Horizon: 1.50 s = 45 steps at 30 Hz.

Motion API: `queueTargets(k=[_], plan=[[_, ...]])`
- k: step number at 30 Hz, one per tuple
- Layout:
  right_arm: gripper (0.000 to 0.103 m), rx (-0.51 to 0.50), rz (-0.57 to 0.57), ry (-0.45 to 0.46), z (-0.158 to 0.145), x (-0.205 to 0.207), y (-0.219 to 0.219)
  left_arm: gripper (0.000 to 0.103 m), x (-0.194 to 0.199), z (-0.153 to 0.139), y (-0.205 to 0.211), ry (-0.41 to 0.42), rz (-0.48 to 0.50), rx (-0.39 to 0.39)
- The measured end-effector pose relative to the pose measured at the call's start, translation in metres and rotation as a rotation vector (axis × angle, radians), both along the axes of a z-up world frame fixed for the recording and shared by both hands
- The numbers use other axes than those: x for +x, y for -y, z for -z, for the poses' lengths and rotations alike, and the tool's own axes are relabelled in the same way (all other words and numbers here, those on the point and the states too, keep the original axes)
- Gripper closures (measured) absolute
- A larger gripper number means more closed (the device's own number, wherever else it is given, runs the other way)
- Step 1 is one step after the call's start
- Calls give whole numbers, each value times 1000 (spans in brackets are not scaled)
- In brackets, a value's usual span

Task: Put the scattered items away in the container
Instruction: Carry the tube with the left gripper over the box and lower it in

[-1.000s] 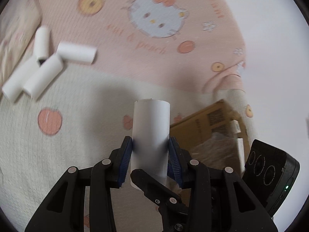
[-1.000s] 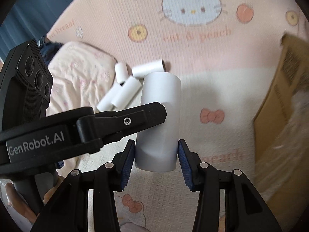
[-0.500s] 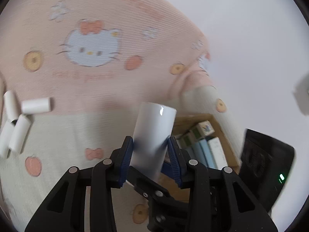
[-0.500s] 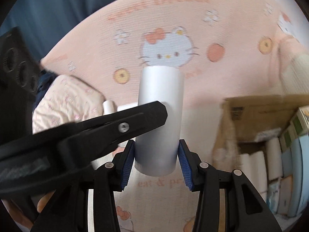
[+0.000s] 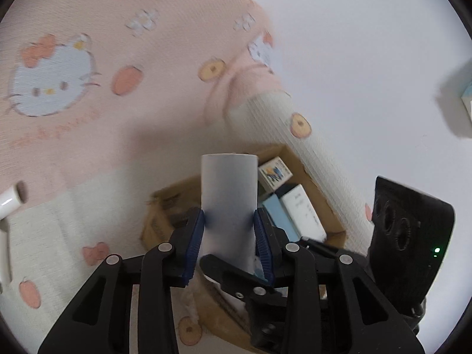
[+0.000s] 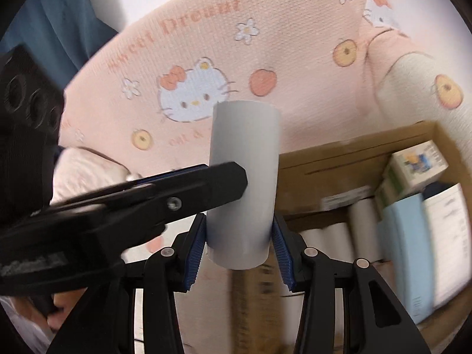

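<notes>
My left gripper (image 5: 228,236) is shut on a white paper roll (image 5: 227,194), held upright above the open cardboard box (image 5: 159,206). My right gripper (image 6: 239,247) is shut on another white roll (image 6: 243,183), also upright, at the box's (image 6: 339,162) left edge. The box holds several white rolls (image 6: 362,224) and small cartons (image 6: 413,168). The left gripper's finger (image 6: 165,200) crosses the right wrist view in front of the roll. Two loose rolls (image 5: 10,200) lie on the blanket at the far left.
A pink and cream Hello Kitty blanket (image 5: 88,94) covers the bed. A white wall (image 5: 368,59) rises behind the box. A pillow (image 6: 85,171) and a blue curtain (image 6: 59,23) are at the left. The right gripper's body (image 5: 410,236) is at lower right.
Both grippers have swung right with their rolls, from over the blanket to over the box. The loose rolls have slid to the left edge of view. The box's inside now shows.
</notes>
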State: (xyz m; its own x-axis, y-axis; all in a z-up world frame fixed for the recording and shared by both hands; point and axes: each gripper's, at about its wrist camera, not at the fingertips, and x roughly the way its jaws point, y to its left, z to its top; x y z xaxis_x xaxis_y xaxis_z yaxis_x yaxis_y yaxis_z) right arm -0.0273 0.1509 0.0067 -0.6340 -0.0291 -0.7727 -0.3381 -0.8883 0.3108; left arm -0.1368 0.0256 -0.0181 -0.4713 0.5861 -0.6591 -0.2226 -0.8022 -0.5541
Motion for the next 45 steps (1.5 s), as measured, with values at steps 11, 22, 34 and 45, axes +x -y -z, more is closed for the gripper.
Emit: queueTargets(k=[11,22,34,45], plan=[[61,13,-4,156,26,7,-41,61,-28,34,-48,171,51,-8],[61,-100,-9,308,63,12,-80,60,-51,75,-83,345,70,-34],[62,-87,-13,436,87,22,-95,61,-49,100,-109,403,103,-43],[61,-216,59,426,97,15,-122,61,-63,116,-101,500,-21,-51]])
